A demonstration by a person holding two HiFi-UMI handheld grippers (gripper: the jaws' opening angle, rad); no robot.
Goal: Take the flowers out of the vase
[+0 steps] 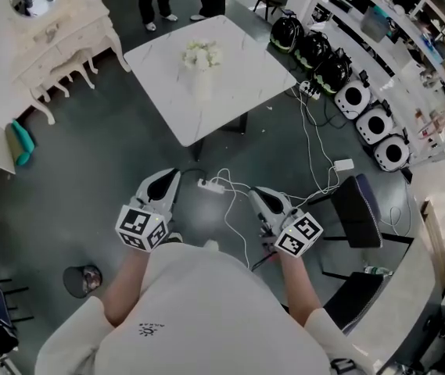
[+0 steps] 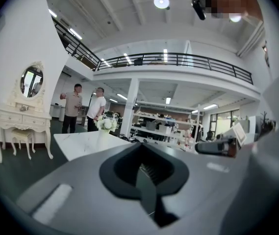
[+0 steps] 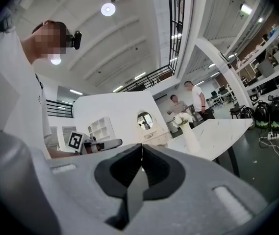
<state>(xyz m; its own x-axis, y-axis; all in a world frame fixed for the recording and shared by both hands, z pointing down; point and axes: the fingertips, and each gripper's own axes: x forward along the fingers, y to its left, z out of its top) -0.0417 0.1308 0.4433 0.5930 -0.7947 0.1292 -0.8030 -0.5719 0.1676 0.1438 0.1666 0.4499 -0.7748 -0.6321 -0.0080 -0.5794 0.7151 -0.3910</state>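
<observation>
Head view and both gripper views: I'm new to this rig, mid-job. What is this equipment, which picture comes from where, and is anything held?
No robot here: a person carries a two-jaw hand-held gripper in each hand. The head view looks down from the person's head, showing the left hand-held gripper and right hand-held gripper above the floor. The other two views ride on each one, looking along its jaws. Both pairs of jaws are together, holding nothing. Ahead stands a table bearing a white vase with white flowers in it, apart from both hand-held grippers.
</observation>
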